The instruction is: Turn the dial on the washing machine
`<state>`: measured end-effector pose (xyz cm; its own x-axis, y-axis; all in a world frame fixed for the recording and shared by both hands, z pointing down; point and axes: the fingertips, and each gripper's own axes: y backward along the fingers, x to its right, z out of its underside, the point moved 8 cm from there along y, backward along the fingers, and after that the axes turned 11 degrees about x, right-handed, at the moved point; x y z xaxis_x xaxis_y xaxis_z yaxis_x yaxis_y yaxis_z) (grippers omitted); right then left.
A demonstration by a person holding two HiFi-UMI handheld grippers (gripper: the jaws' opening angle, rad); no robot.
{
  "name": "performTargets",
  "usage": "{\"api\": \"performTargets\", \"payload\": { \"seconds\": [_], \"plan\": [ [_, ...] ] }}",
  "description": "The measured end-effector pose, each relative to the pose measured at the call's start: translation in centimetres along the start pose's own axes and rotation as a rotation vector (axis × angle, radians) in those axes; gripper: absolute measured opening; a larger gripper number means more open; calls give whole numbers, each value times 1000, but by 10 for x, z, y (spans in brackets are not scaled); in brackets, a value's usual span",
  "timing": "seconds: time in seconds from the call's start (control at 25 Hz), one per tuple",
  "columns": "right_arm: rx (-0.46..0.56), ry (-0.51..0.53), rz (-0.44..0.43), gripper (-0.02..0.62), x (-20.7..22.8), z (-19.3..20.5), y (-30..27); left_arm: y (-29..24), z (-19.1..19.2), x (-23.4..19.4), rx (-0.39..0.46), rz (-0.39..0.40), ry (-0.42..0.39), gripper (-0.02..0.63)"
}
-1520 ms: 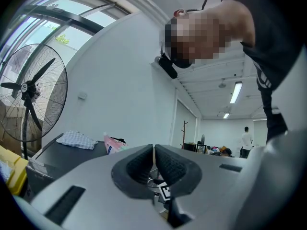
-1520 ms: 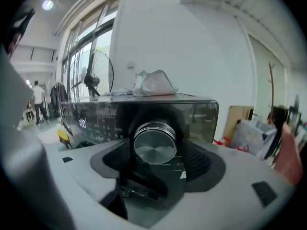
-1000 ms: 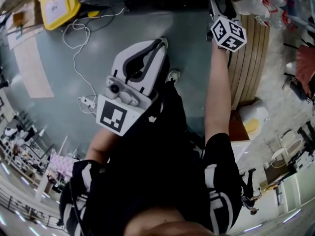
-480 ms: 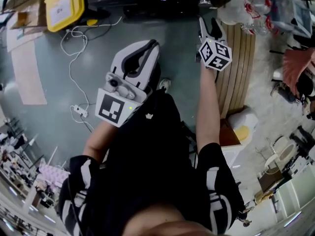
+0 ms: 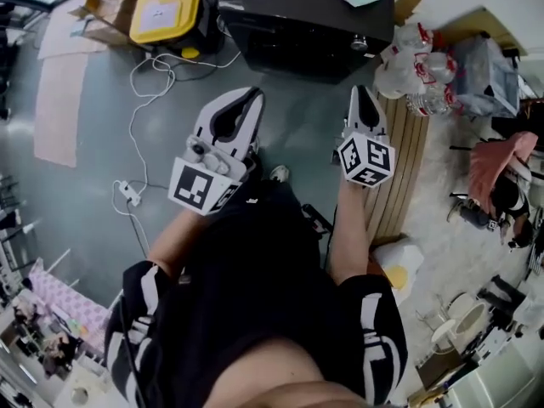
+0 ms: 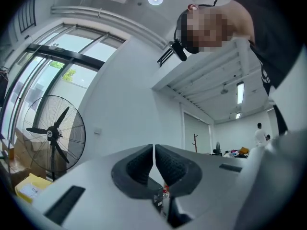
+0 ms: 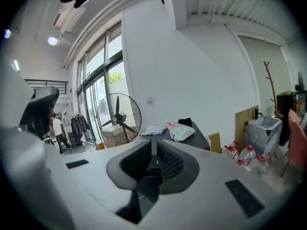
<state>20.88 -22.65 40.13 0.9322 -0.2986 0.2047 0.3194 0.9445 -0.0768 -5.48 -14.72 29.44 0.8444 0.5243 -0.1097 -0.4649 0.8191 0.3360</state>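
The black washing machine [image 5: 306,15] stands on the floor at the top of the head view; its dial cannot be made out. My right gripper [image 5: 360,100] hangs in the air short of the machine's right front corner, apart from it. Its jaws are closing, pads nearly together, with nothing between them. In the right gripper view the gripper [image 7: 153,150] points at the machine's dark top [image 7: 194,131], where some bags lie. My left gripper [image 5: 234,113] is held lower left of the machine, shut and empty. In the left gripper view it [image 6: 154,155] points up at a white wall.
A yellow-lidded box [image 5: 166,11] and cardboard sit left of the machine. A white cable with a power strip [image 5: 127,192] trails over the grey floor. A slatted wooden panel [image 5: 399,168] and packed water bottles [image 5: 412,66] lie to the right. A standing fan [image 7: 118,115] is behind.
The right gripper has drawn back from the machine's front toward the person. The head view has tilted, so more of the machine shows. The left gripper stays about where it was.
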Motion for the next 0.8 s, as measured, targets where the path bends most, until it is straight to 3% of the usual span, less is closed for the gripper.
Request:
{"api": "performTargets", "payload": {
  "seconds": [0.36,0.8],
  "plan": [
    [42,-15,3,28,-90,-33,87,72,-39,-15,12,-29,59,34],
    [55,-14,1,25,-128,-31,111,92,-37,-27,8,20,78,34]
  ]
}}
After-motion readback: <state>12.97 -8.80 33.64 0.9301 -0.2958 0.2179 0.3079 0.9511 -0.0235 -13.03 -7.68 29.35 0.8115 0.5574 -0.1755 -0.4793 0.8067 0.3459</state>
